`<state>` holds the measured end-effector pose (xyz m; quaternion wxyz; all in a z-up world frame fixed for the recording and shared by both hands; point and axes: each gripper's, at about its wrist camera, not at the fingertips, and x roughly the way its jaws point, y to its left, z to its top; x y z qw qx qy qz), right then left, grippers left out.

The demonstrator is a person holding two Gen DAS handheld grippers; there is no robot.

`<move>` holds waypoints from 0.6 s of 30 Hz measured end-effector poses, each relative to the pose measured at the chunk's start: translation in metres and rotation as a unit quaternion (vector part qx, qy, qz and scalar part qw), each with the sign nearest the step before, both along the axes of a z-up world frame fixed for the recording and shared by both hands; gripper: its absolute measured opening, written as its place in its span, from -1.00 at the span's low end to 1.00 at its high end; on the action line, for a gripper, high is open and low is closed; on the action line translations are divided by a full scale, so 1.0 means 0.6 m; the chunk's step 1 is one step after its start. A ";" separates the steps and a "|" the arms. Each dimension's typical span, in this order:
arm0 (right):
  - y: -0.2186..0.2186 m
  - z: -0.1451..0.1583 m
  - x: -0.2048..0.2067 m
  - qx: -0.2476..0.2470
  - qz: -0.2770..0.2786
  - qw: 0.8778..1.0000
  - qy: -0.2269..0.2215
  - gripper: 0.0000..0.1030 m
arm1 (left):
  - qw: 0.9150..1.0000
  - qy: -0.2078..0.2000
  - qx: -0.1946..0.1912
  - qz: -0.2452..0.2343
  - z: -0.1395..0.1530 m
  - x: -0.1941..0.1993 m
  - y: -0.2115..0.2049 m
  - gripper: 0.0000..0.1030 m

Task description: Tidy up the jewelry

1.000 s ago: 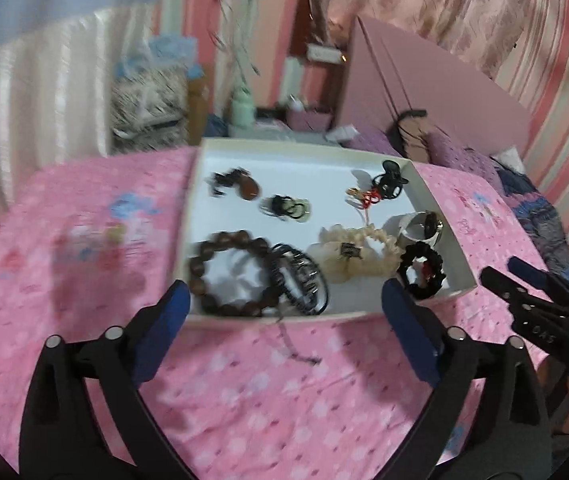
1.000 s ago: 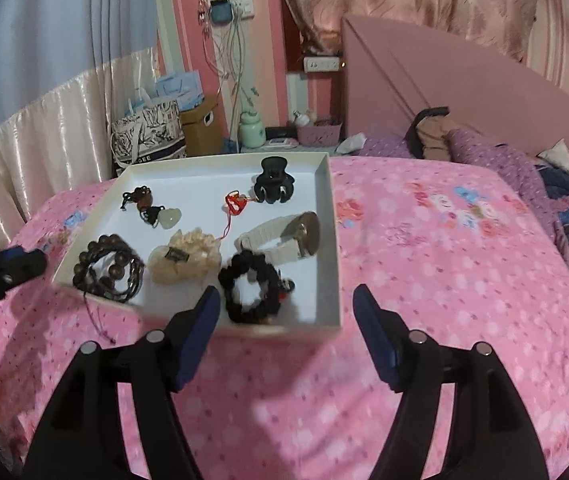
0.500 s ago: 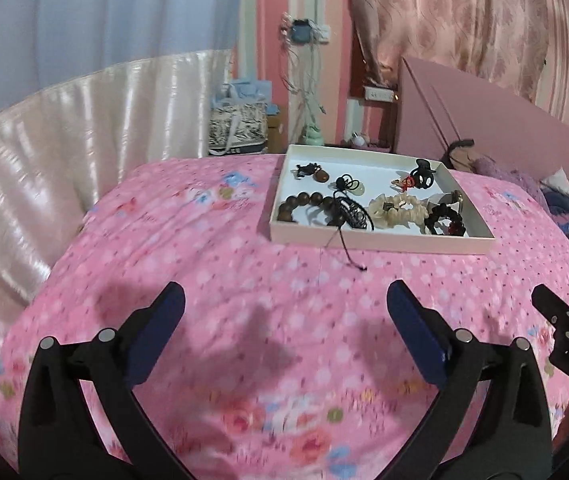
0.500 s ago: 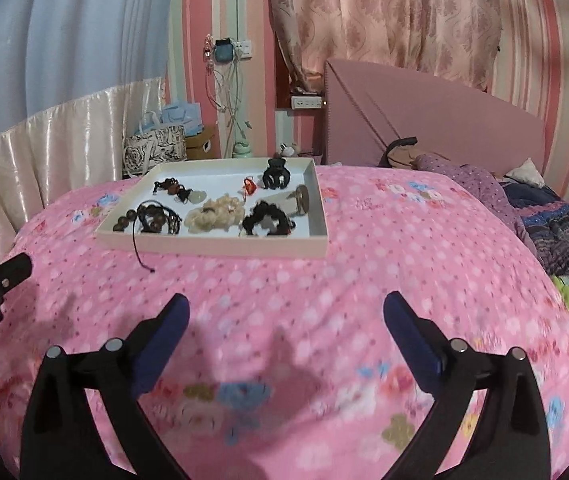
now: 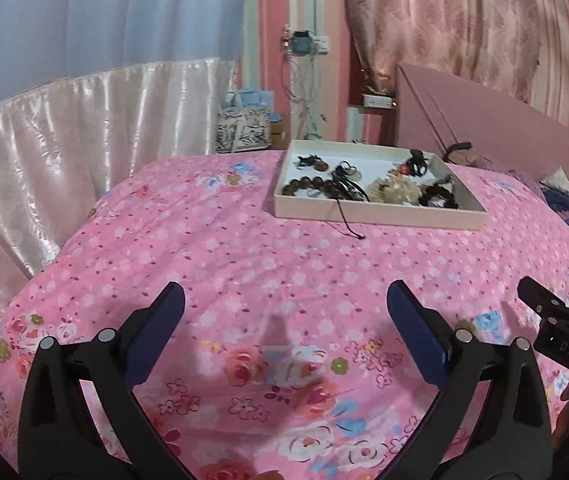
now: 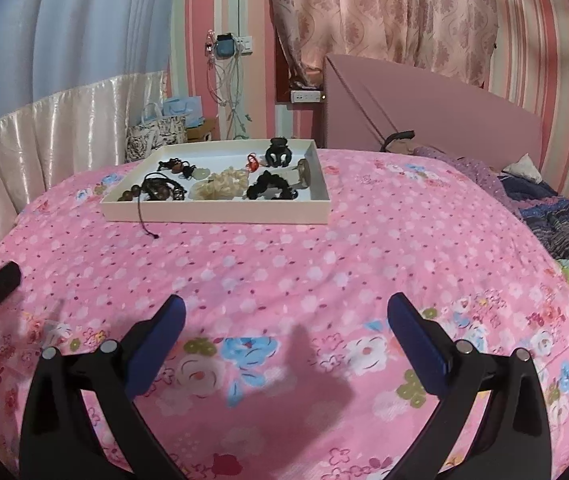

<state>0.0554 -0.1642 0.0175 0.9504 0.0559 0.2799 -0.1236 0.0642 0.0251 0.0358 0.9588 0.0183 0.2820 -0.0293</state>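
Note:
A shallow white tray rests on the pink flowered bedspread, far ahead of both grippers. In it lie a brown wooden bead bracelet, a pale shell bracelet, a black bead bracelet, a black hair claw and other small pieces. A black cord hangs over the tray's near wall onto the bed. My left gripper stands open and empty. My right gripper is open and empty too, its tip showing at the right edge of the left wrist view.
The bedspread covers the whole bed. A pink headboard and a pile of purple and blue bedding lie to the right. A satin curtain, a patterned bag and hanging cables stand behind.
Both grippers have drawn back from the tray, which now looks small and far. The right gripper's jaws have spread wider. The tray and jewelry have not moved.

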 end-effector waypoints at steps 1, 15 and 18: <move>0.001 -0.001 -0.002 0.000 0.000 1.000 -0.002 0.95 | 1.000 0.003 0.002 -0.002 -0.002 0.001 -0.003 0.94; 0.003 -0.001 -0.011 -0.011 -0.005 1.000 -0.012 0.96 | 1.000 0.004 0.017 -0.007 -0.009 0.002 -0.017 0.94; 0.003 -0.001 -0.011 -0.015 -0.006 1.000 -0.013 0.96 | 1.000 0.008 0.016 -0.007 -0.011 0.003 -0.015 0.94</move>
